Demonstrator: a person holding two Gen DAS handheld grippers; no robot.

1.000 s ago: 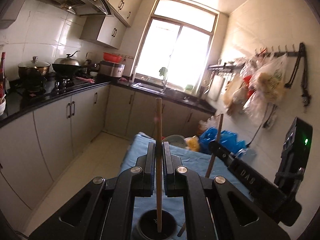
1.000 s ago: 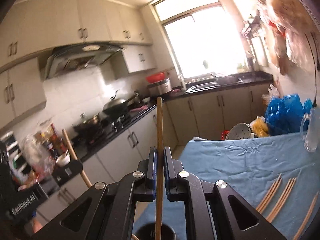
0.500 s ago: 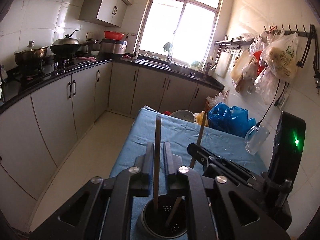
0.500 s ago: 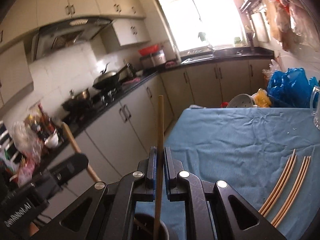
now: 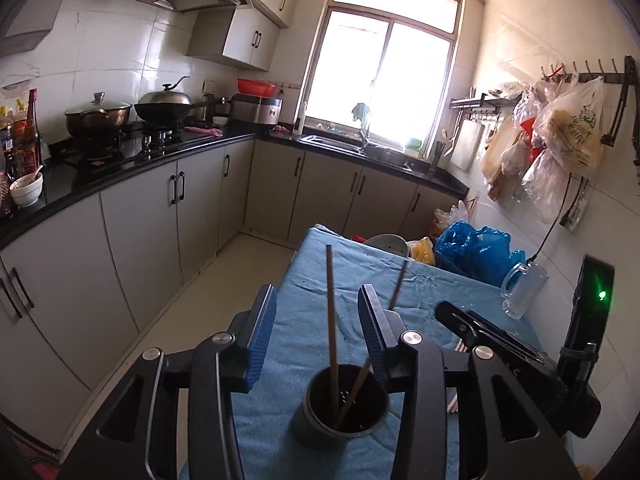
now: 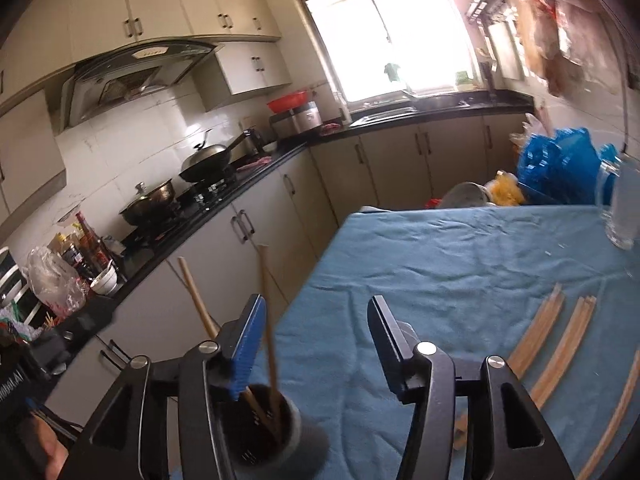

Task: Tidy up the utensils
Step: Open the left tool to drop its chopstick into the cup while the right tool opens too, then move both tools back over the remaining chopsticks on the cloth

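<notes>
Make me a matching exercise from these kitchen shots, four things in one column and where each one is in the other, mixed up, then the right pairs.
Things:
1. two chopsticks
2. glass mug
3. loose chopsticks
4. lidded pot

Places:
A. on the stove at the black counter
B. lying flat on the blue cloth
C. standing in the dark utensil cup
D. upright on the cloth near the blue bags

Pairs: 1-C, 2-D, 3-B, 4-A
</notes>
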